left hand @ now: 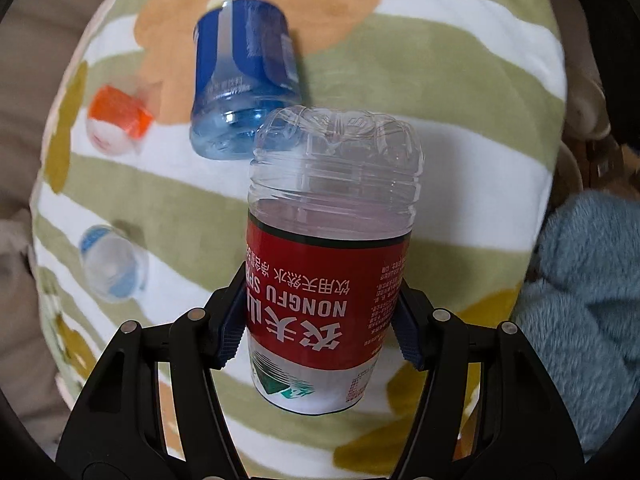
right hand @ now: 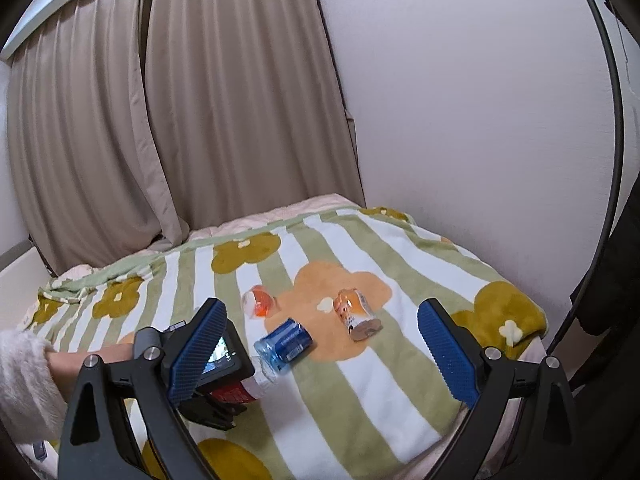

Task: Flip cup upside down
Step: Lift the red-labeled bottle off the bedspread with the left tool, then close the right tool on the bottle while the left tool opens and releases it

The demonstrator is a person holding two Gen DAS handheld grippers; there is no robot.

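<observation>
The left tongs [left hand: 320, 332] grip the red-label cup [left hand: 332, 256] above the striped blanket [left hand: 440, 100], base pointing away, close beside the blue cup [left hand: 244, 80]. The right tongs [right hand: 320, 356] stand wide and hold nothing, with free blanket toward the wall edge.

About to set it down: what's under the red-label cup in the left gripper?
Under the red-label cup lies the striped blanket, nothing else visible. The cup hides the patch directly below; the blue-label cup lies beyond it.
</observation>
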